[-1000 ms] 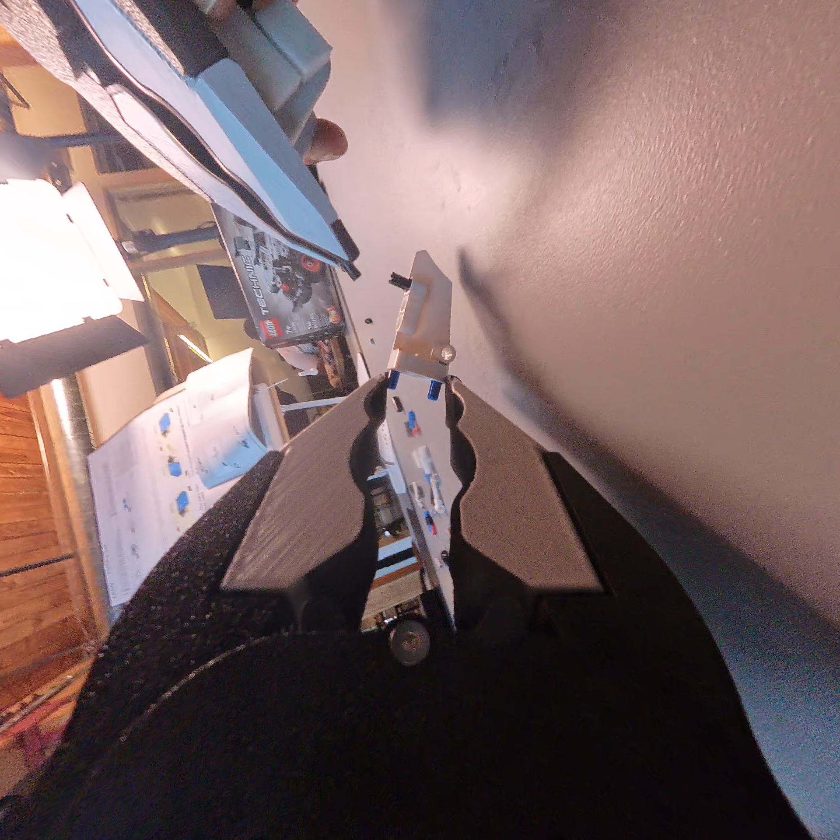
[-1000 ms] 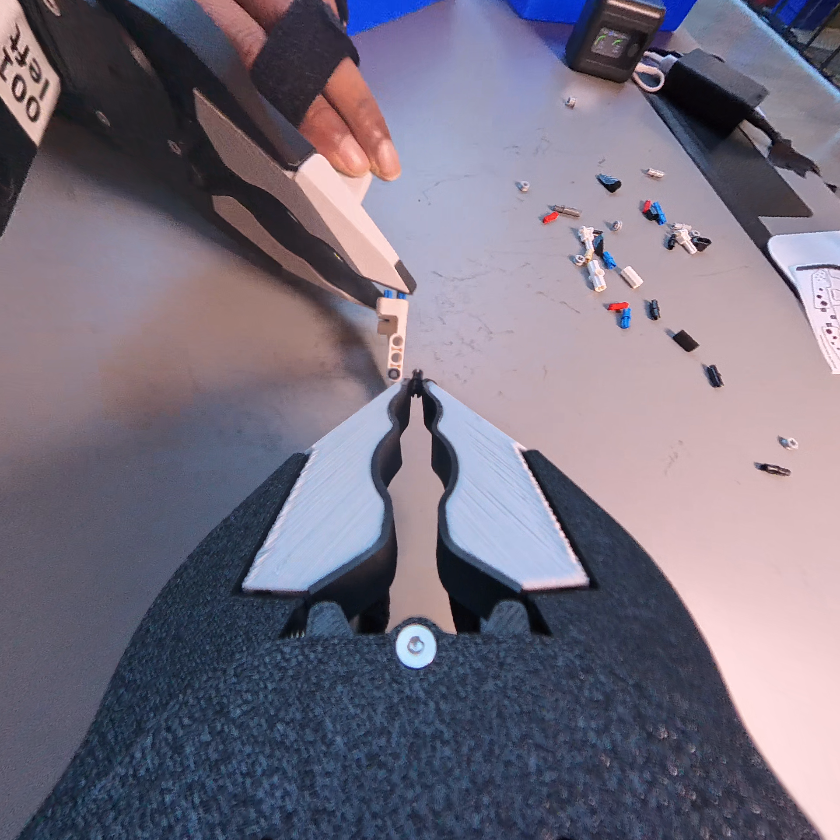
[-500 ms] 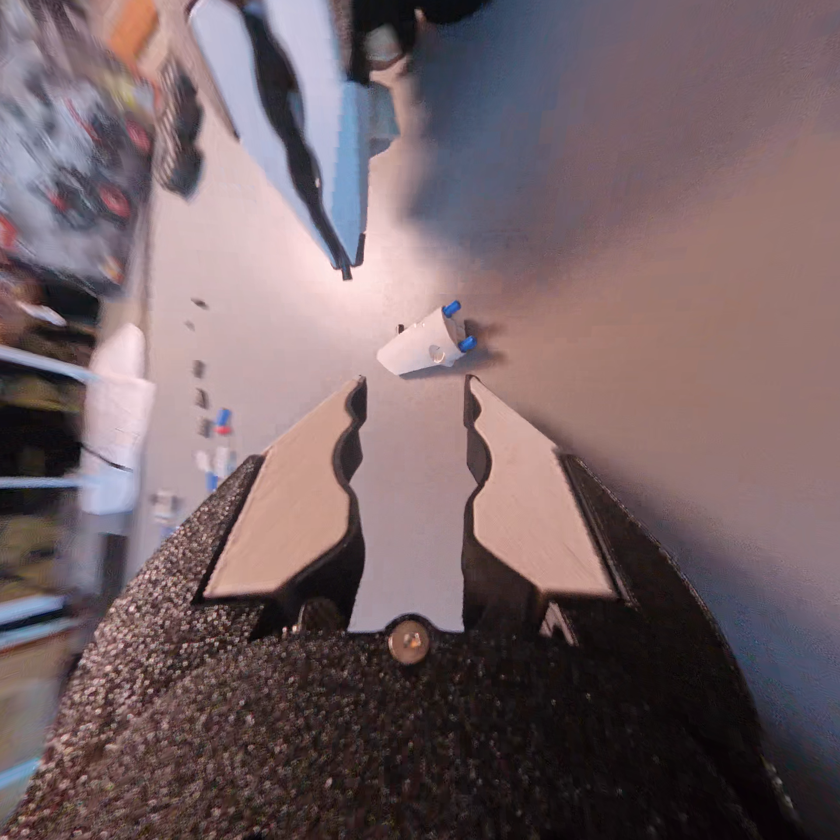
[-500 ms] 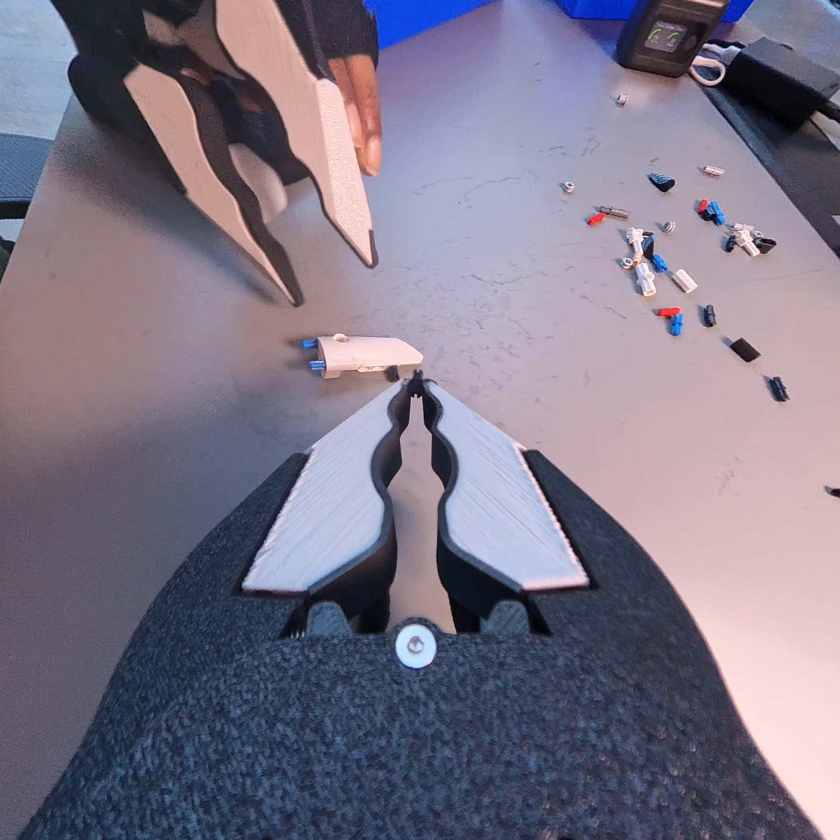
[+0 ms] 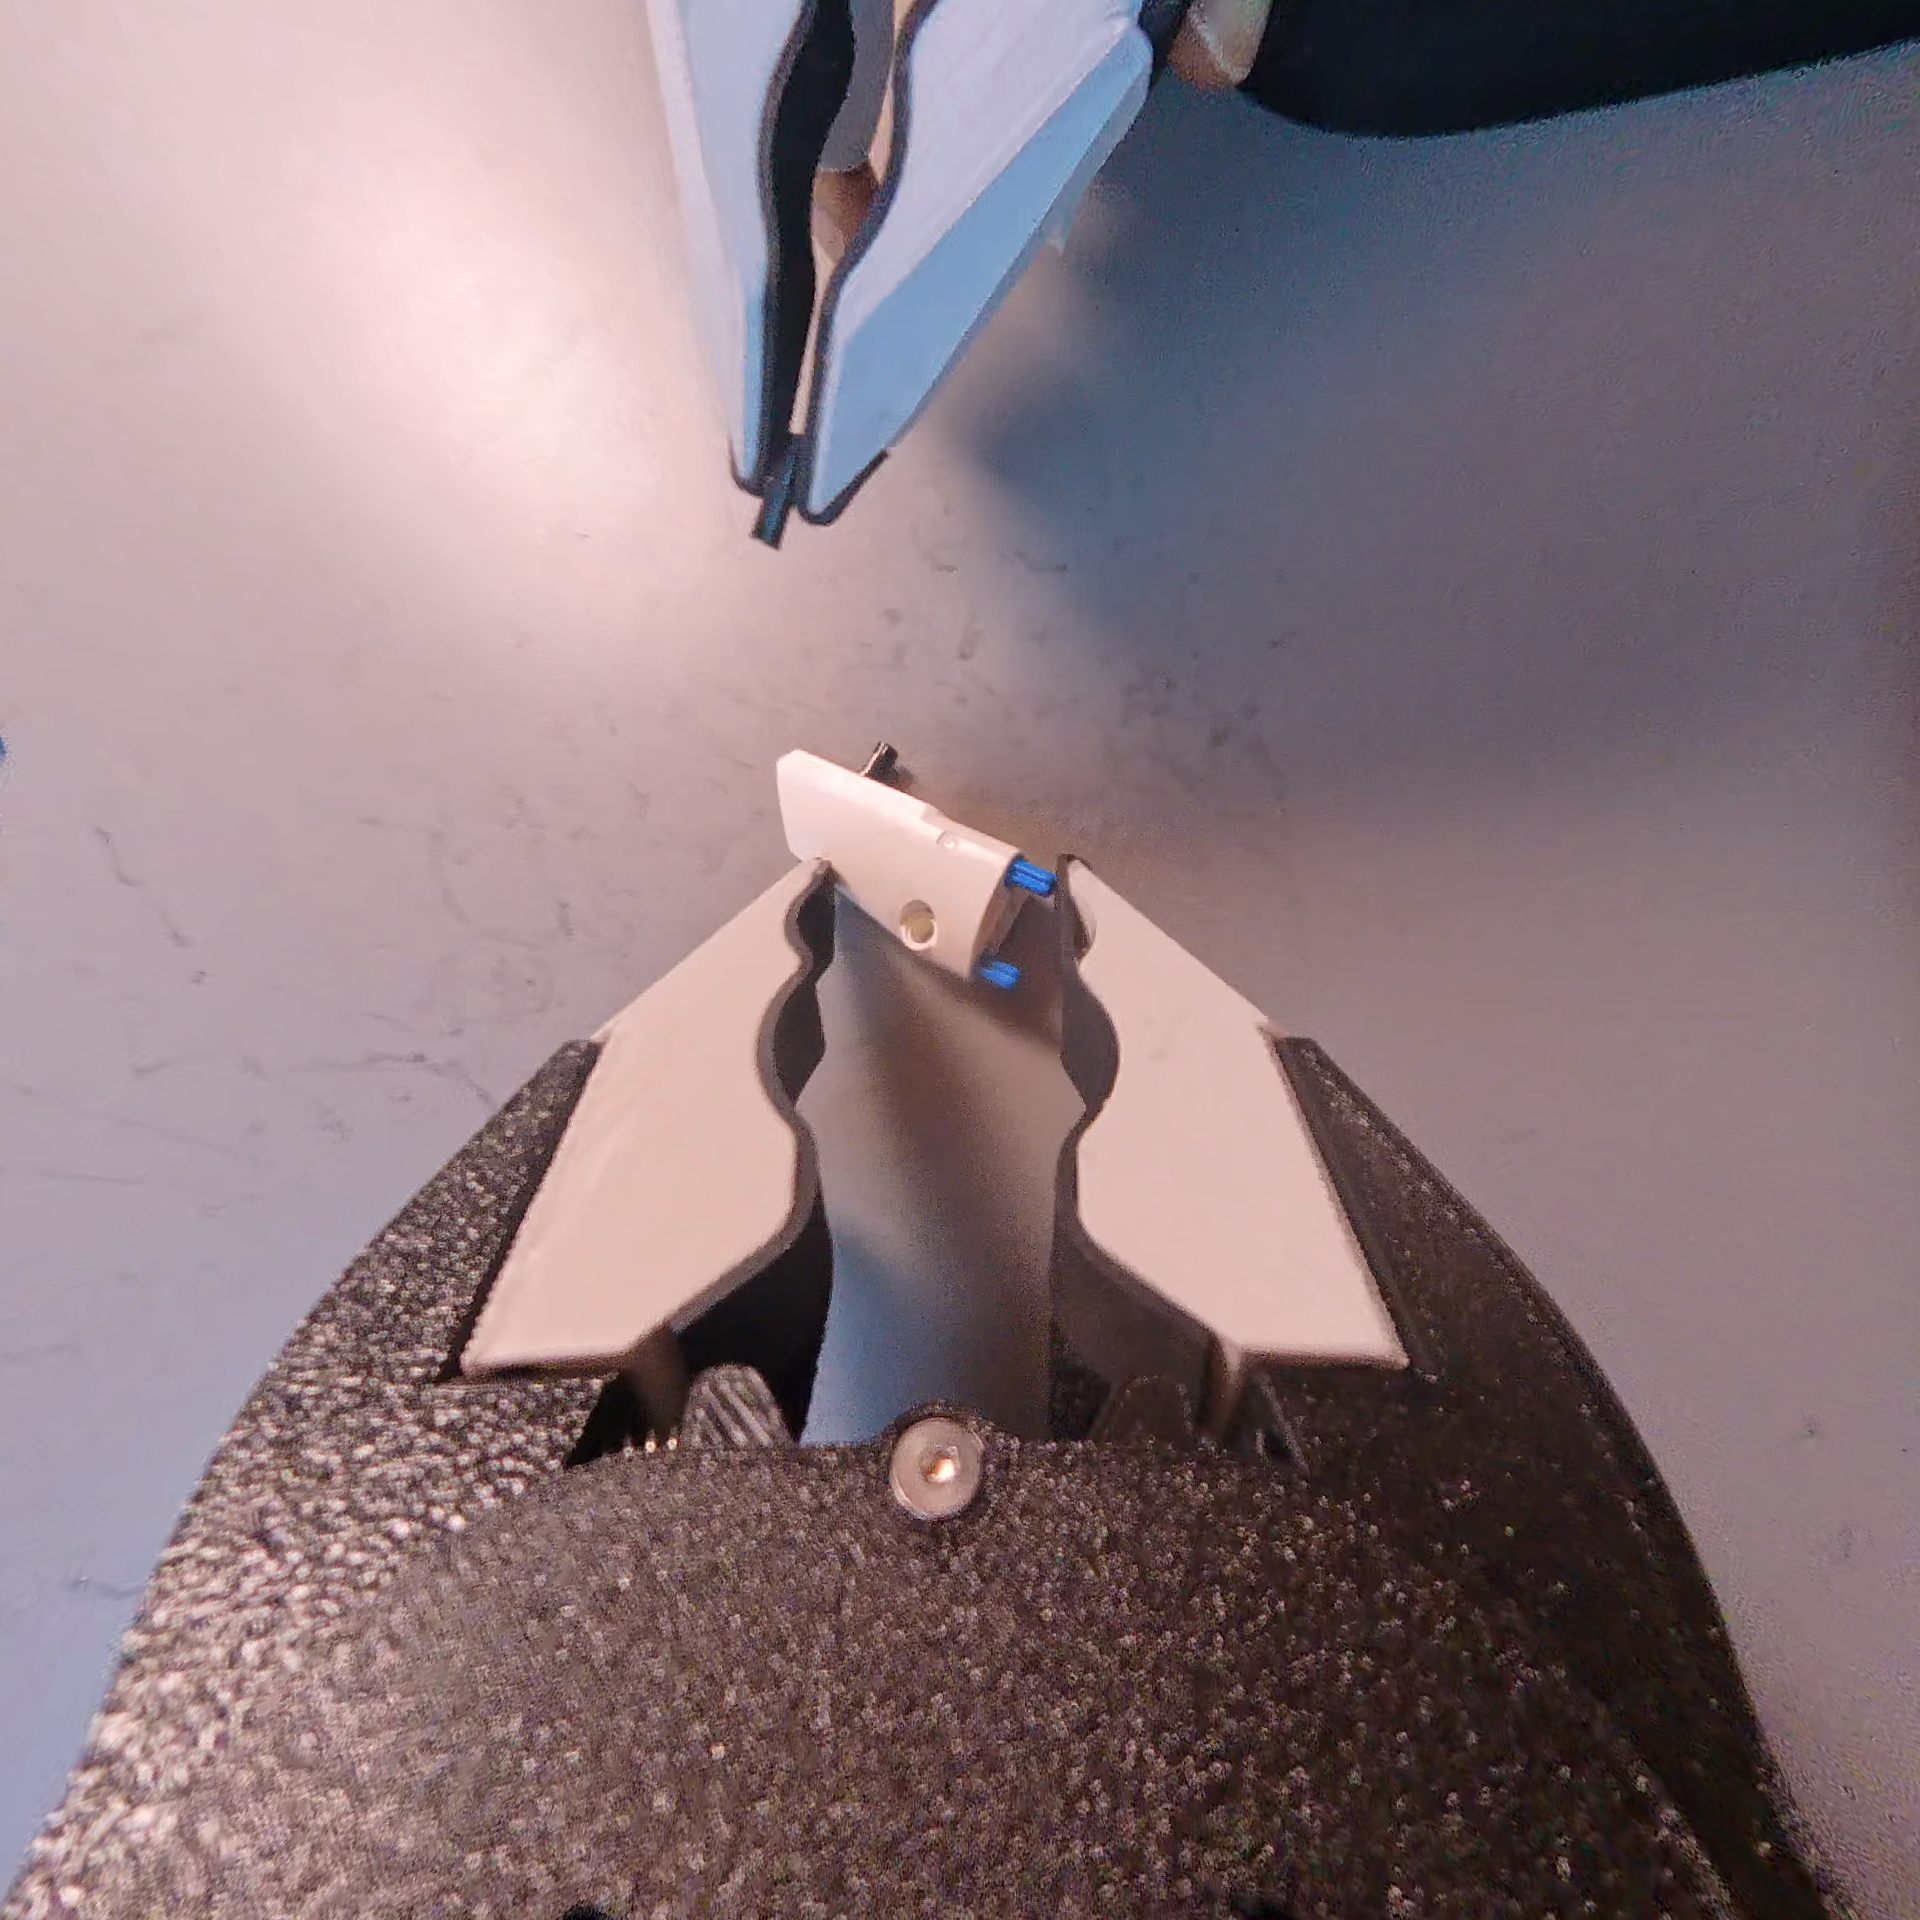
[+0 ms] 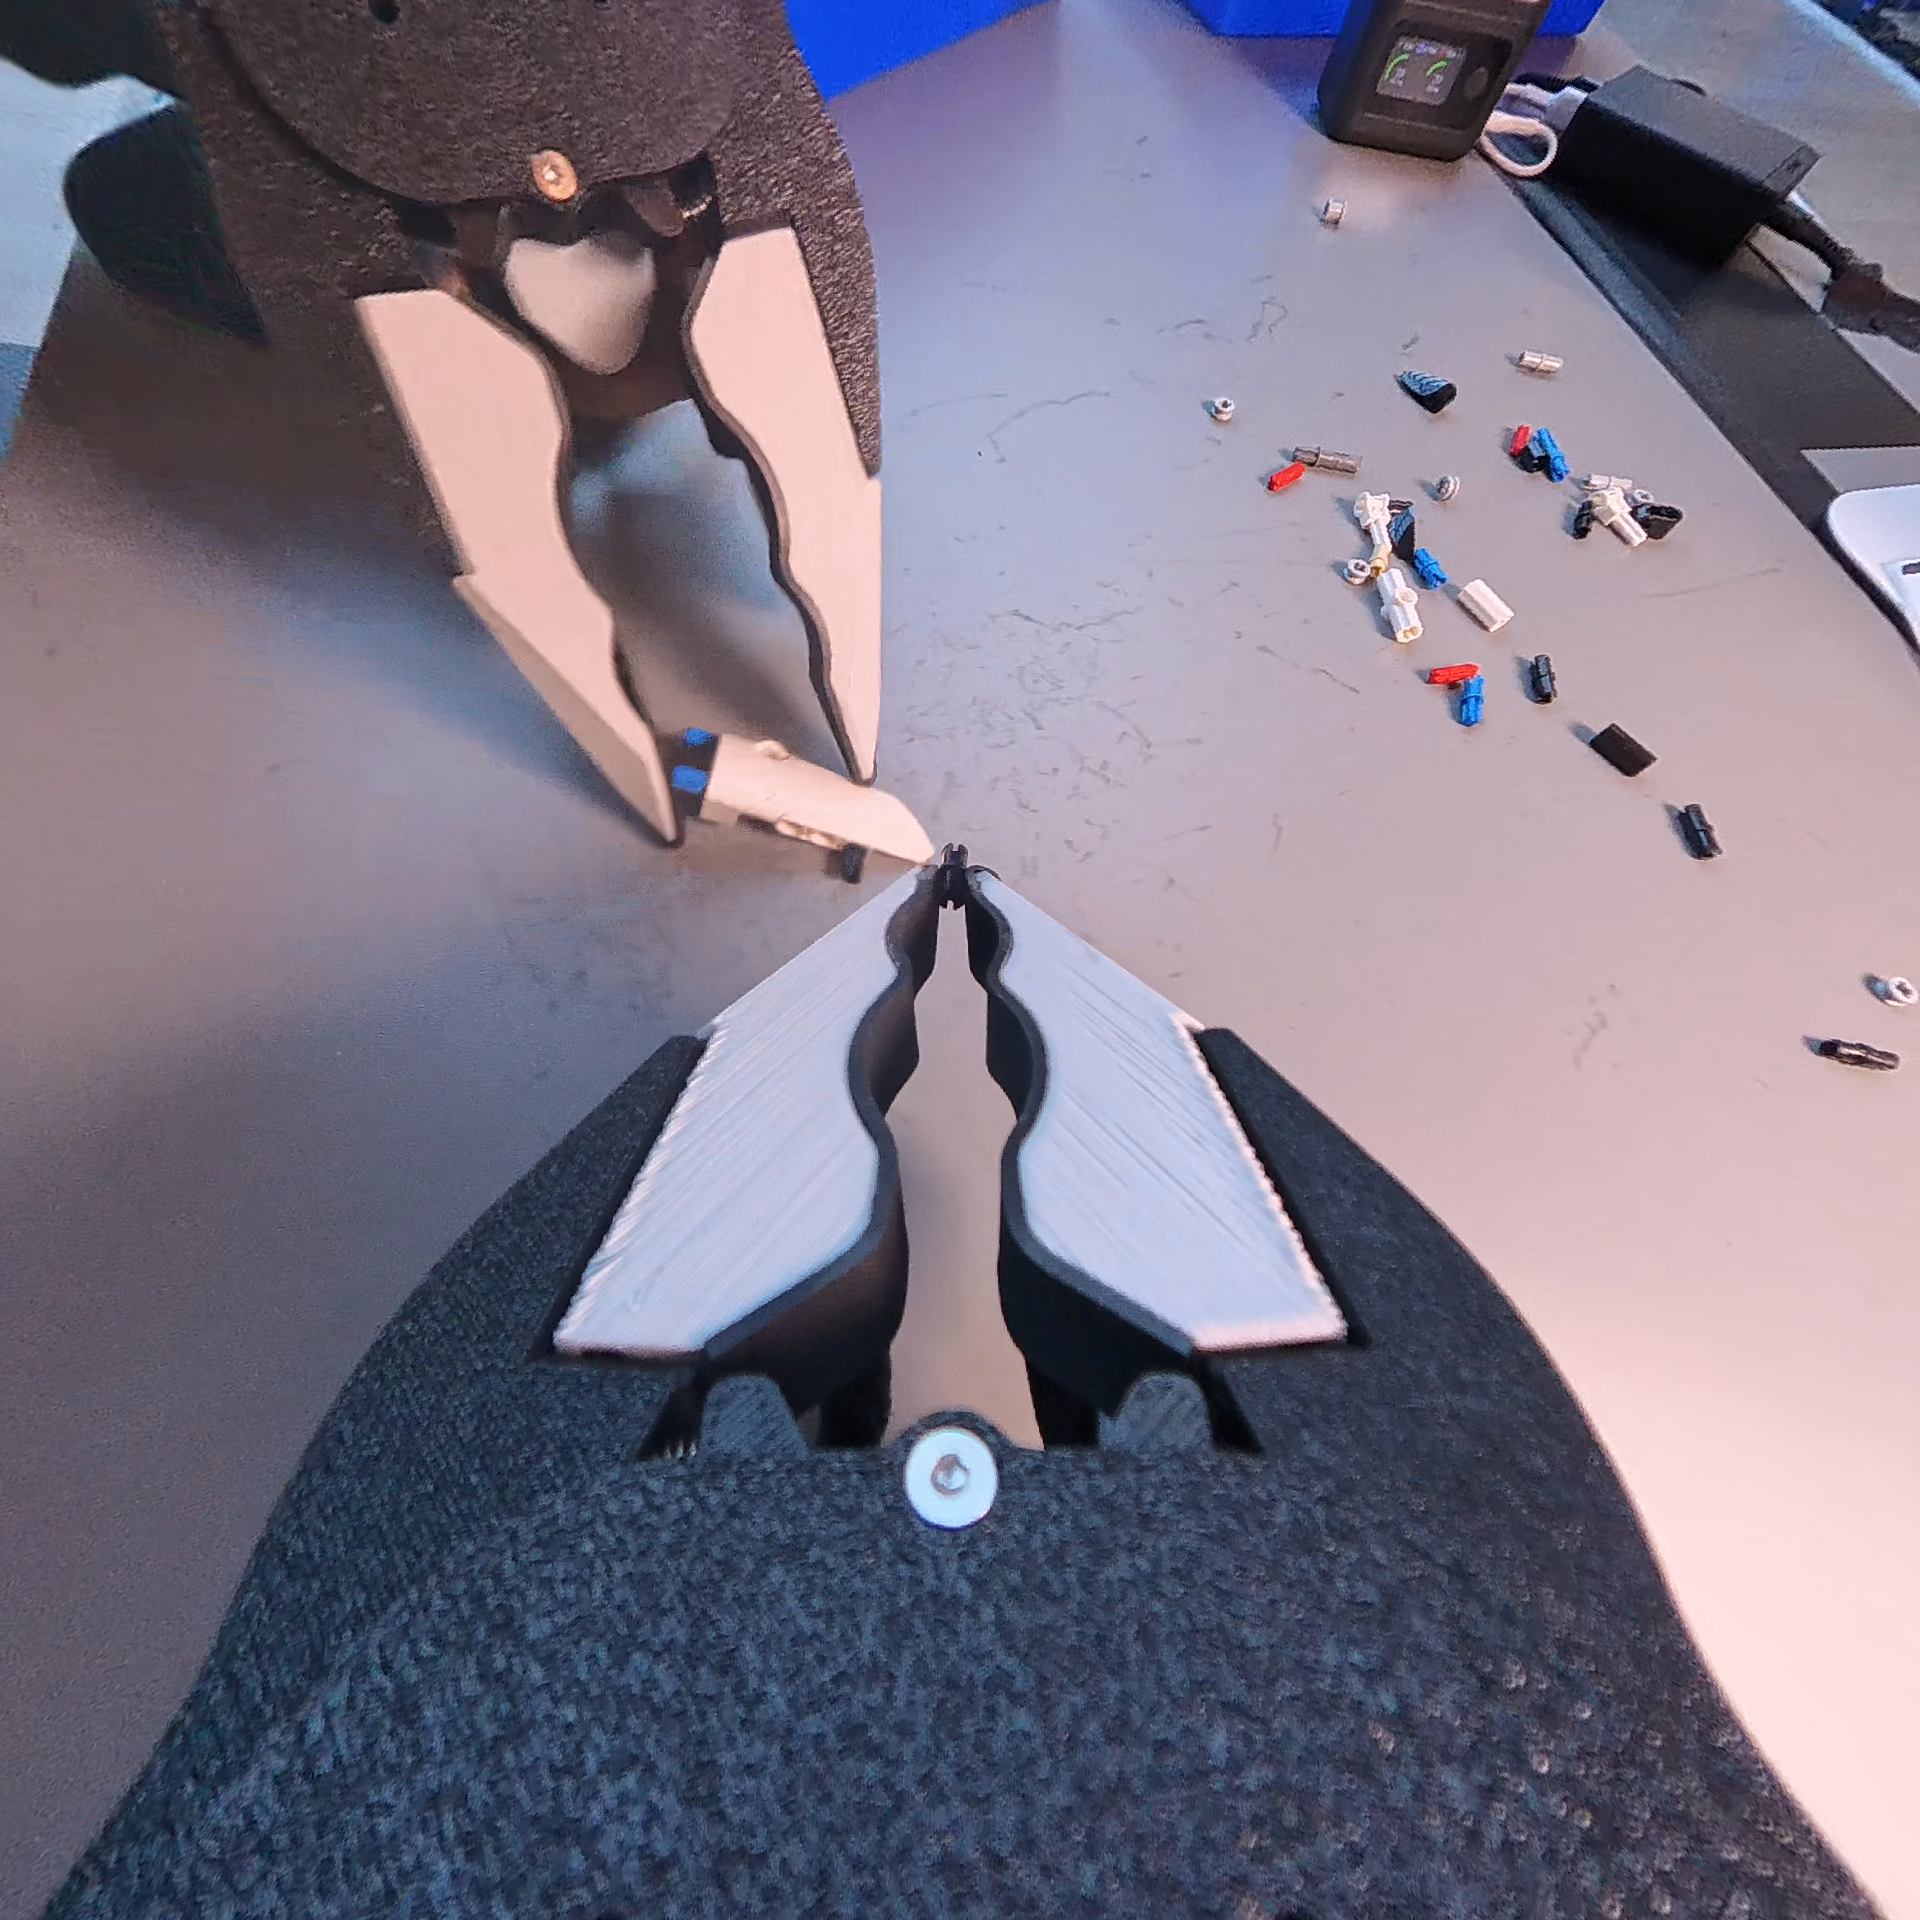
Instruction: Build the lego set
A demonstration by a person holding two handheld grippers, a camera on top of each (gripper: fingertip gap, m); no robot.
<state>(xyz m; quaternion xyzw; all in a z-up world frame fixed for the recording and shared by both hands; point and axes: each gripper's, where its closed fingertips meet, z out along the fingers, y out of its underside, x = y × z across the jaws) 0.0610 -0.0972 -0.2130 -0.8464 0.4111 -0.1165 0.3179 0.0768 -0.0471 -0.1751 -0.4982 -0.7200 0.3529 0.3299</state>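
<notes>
A white angled Lego panel with two blue pins at one end lies flat on the grey table. My left gripper is open and low over it, its fingertips on either side of the pin end. In the right wrist view the left gripper straddles the panel. My right gripper is shut on a small black pin, its tip just short of the panel's pointed end. It also shows at the top of the left wrist view.
Several loose small Lego parts, black, white, blue and red, lie scattered to the right. A black device with a screen and a black power adapter stand at the far right. A white sheet's edge shows at the right border. The gap from one gripper's tips to the other's is roughly 7 cm.
My left gripper let go of the white panel, which dropped flat onto the table, then turned and came down open around it. My right gripper stayed shut on the black pin.
</notes>
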